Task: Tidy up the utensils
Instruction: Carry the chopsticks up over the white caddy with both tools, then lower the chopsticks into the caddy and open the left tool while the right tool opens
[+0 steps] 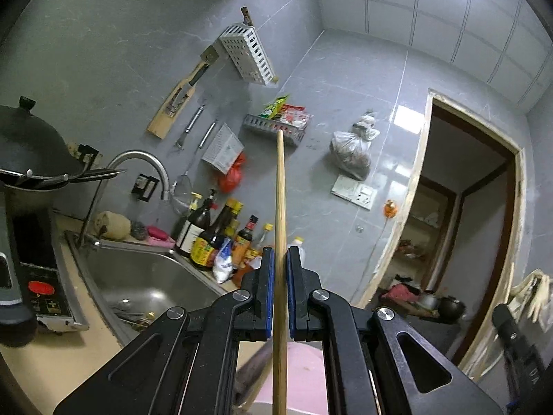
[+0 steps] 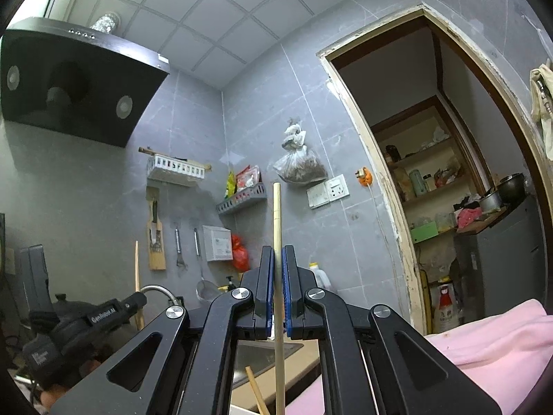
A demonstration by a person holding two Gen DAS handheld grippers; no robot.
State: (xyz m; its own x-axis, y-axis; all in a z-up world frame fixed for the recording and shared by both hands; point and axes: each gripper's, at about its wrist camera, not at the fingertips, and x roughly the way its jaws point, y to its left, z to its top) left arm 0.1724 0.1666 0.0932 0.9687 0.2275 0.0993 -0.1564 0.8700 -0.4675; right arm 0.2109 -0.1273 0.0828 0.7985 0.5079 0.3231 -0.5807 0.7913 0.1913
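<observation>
On my left feed I see a pale tan wooden chopstick [image 1: 280, 207] running between the blue pads [image 1: 270, 290] of the black left hand-held gripper [image 1: 280, 259]. Behind it the wall tiles [image 1: 345, 69] are grey with faint veining, the slotted basket [image 1: 247, 53] is white, and the sink [image 1: 145, 280] is dull silver. A red plastic bag [image 1: 232, 174] hangs there, and dark brown sauce bottles [image 1: 207, 235] carry yellow labels. On my right feed, a lighter chopstick [image 2: 277, 228] sits in the black right hand-held gripper [image 2: 278, 259]; the range hood [image 2: 79, 83] is black, the cloth [image 2: 490, 339] pink, the ceiling panels [image 2: 193, 3] white.
</observation>
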